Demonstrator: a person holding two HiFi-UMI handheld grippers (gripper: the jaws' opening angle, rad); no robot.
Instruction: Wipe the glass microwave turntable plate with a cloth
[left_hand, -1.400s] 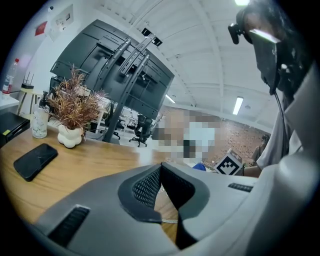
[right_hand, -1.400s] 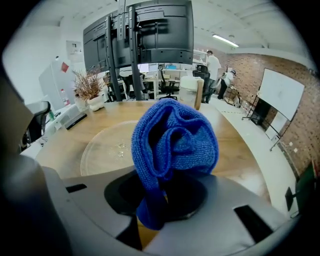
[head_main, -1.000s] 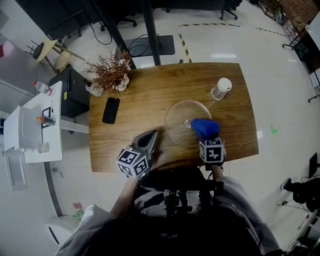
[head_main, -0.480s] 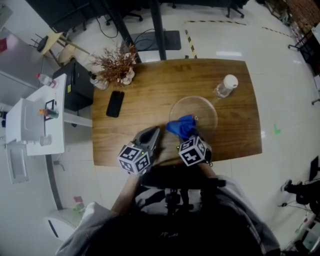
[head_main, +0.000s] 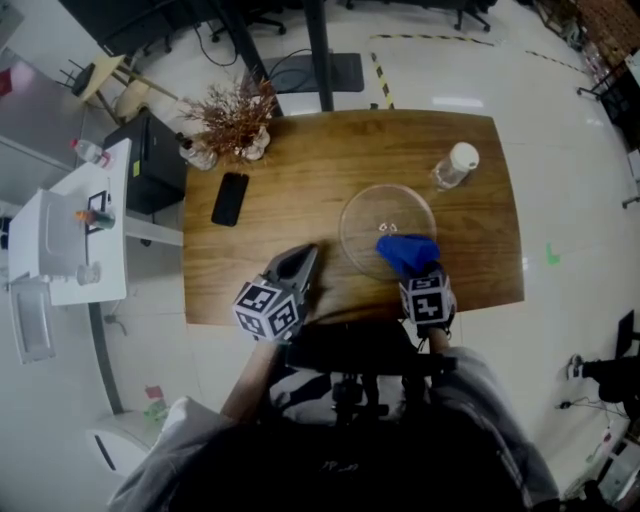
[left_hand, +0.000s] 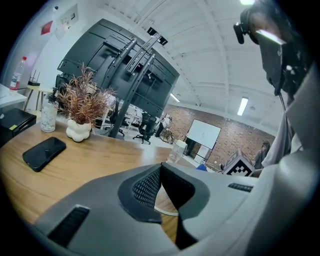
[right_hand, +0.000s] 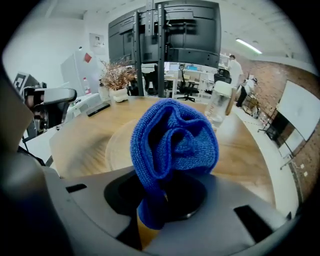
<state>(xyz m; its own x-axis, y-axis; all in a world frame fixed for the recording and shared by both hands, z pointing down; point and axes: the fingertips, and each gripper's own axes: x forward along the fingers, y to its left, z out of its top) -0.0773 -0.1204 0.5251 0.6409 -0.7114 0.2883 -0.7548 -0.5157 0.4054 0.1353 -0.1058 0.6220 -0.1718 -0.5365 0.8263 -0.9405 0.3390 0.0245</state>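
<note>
Cloth (head_main: 407, 252) clamped by right gripper (head_main: 419, 277) sits over glass plate (head_main: 372, 215); left gripper (head_main: 301, 262) closed, empty.

The bench (head_main: 290, 200) is warm wood with visible grain and a soft sheen. The plate (head_main: 370, 220) is clear, glossy glass. The cloth (right_hand: 172, 142) is blue, nubbly knitted fabric. The right tongs (right_hand: 160, 197) and left tongs (left_hand: 161, 170) are matt grey plastic, the left's pads (left_hand: 145, 187) ribbed black.

Head view: cloth (head_main: 407, 253) covers plate (head_main: 385, 215) near rim. Left gripper view: plate mostly behind fingers (left_hand: 145, 190).
</note>
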